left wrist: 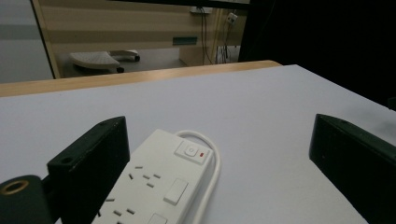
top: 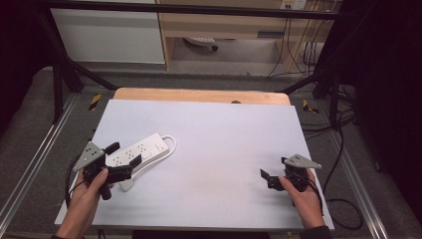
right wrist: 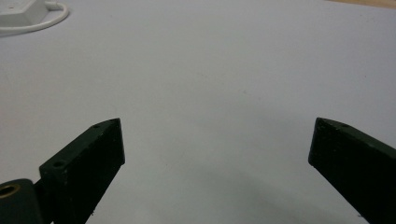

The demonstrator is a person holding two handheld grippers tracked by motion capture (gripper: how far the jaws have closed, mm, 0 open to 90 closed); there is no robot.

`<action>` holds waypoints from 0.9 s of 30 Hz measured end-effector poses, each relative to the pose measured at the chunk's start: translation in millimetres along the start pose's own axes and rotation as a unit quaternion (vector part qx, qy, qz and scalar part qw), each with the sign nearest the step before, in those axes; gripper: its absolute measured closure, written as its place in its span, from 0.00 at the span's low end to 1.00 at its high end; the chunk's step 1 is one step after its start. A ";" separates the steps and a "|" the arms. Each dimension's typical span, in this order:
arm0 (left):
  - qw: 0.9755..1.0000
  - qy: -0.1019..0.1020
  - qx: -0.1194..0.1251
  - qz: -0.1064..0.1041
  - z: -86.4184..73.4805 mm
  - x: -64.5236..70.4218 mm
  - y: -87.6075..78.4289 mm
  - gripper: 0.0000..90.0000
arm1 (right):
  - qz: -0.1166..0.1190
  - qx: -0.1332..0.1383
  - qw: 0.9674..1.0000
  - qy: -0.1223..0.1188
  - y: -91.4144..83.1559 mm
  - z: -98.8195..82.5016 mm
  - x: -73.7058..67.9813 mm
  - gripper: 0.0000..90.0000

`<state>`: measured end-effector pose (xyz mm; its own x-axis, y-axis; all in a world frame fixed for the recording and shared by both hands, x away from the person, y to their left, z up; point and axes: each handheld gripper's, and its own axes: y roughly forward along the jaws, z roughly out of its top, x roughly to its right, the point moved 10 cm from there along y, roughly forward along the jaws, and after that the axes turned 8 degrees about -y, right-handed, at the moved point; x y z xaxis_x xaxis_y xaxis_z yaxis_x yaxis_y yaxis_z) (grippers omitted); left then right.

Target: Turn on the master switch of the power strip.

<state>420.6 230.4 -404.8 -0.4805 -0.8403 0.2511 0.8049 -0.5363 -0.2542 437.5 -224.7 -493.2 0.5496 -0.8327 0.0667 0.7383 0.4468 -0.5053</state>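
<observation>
power strip [top: 138,149] | white, smooth, oblong | left tongs [top: 123,154] spread over it

No lettering, brand or number reads anywhere; the power strip [left wrist: 159,186] carries only a faint, illegible switch symbol.
</observation>
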 end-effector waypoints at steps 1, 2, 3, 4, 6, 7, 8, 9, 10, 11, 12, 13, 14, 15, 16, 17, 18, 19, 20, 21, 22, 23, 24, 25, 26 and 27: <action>1.000 -0.002 0.001 0.000 -0.8 -1.1 -1.7 0.06 | -0.001 0.000 1.000 0.000 -0.2 0.1 0.3 0.04; 1.000 -0.003 0.002 0.001 -2.3 -2.5 -3.8 0.06 | 0.000 0.000 1.000 0.000 -0.4 0.1 0.3 0.04; 1.000 -0.002 0.002 0.002 -3.9 -4.1 -5.5 0.06 | -0.001 -0.001 1.000 0.002 -0.5 0.1 0.4 0.04; 1.000 -0.001 0.002 0.004 -5.2 -6.0 -7.0 0.06 | -0.002 -0.001 1.000 0.001 -0.5 -0.2 0.9 0.04; 1.000 -0.004 0.006 0.009 -7.3 -9.5 -10.8 0.06 | -0.004 -0.001 1.000 0.001 -0.8 -0.7 1.7 0.04; 1.000 -0.002 0.007 0.011 -7.9 -10.7 -12.1 0.06 | -0.005 -0.002 1.000 0.002 -1.0 -0.8 2.1 0.04; 1.000 -0.001 0.010 0.013 -9.1 -12.2 -14.0 0.06 | -0.005 -0.002 1.000 0.003 -1.2 -0.9 2.3 0.04; 1.000 0.000 0.012 0.015 -10.1 -13.3 -15.4 0.06 | -0.006 -0.002 1.000 0.004 -1.4 -1.1 3.0 0.05; 1.000 0.000 0.013 0.017 -12.2 -14.9 -17.5 0.06 | -0.007 -0.003 1.000 0.005 -1.4 -1.5 3.4 0.05; 1.000 -0.001 0.013 0.017 -13.7 -15.6 -18.6 0.06 | -0.008 -0.004 1.000 0.006 -1.2 -2.1 4.1 0.05; 1.000 -0.003 0.013 0.018 -15.9 -16.8 -20.0 0.06 | -0.009 -0.005 1.000 0.006 -1.1 -2.4 4.5 0.05; 1.000 -0.001 0.013 0.021 -18.6 -18.6 -21.8 0.06 | -0.009 -0.005 1.000 0.006 -0.8 -2.5 4.8 0.05; 1.000 -0.002 0.013 0.023 -20.2 -19.6 -22.8 0.06 | -0.010 -0.005 1.000 0.007 -0.6 -2.8 5.0 0.05; 1.000 -0.002 0.012 0.024 -22.1 -20.7 -24.3 0.06 | -0.011 -0.006 1.000 0.007 -0.5 -2.9 5.2 0.05; 1.000 -0.002 0.012 0.024 -24.3 -21.8 -26.2 0.06 | -0.012 -0.007 1.000 0.006 -0.4 -3.2 5.4 0.05; 1.000 -0.003 0.012 0.024 -25.5 -22.4 -27.4 0.06 | -0.012 -0.008 1.000 0.004 -0.3 -3.6 5.8 0.05; 1.000 -0.004 0.011 0.026 -27.3 -23.5 -28.9 0.05 | -0.012 -0.008 1.000 0.006 -0.3 -3.6 5.6 0.05; 1.000 -0.001 0.008 0.029 -29.4 -25.2 -30.5 0.05 | -0.014 -0.009 1.000 0.006 -0.3 -3.8 5.9 0.05; 1.000 0.000 0.006 0.030 -31.1 -26.0 -31.5 0.05 | -0.015 -0.010 1.000 0.007 -0.2 -4.1 6.2 0.05; 0.999 -0.001 0.003 0.032 -33.7 -27.7 -33.1 0.05 | -0.016 -0.010 1.000 0.006 0.0 -4.5 6.6 0.05; 1.000 -0.002 0.001 0.031 -35.5 -28.8 -33.9 0.05 | -0.018 -0.012 1.000 0.003 0.1 -4.9 7.6 0.05; 0.999 -0.005 0.000 0.033 -38.2 -31.0 -34.8 0.05 | -0.018 -0.013 1.000 0.003 0.2 -5.2 7.7 0.05; 0.999 -0.009 -0.004 0.037 -41.9 -34.5 -36.1 0.05 | -0.019 -0.014 1.000 0.003 0.3 -5.8 7.8 0.05; 0.999 -0.012 -0.006 0.040 -44.0 -37.0 -36.7 0.05 | -0.020 -0.016 1.000 0.001 0.6 -6.6 8.4 0.05; 0.999 -0.015 -0.006 0.040 -44.9 -38.2 -36.7 0.05 | -0.020 -0.017 1.000 -0.001 1.1 -7.1 8.4 0.05; 0.999 -0.015 -0.006 0.042 -45.0 -39.8 -36.8 0.05 | -0.020 -0.019 1.000 -0.002 1.4 -7.6 8.5 0.05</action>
<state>394.5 280.0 -447.5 -0.4005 -0.8796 0.2566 0.8378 -0.4649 -0.2862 440.2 -233.7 -499.9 0.5211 -0.8487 0.0909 0.7443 0.3996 -0.5351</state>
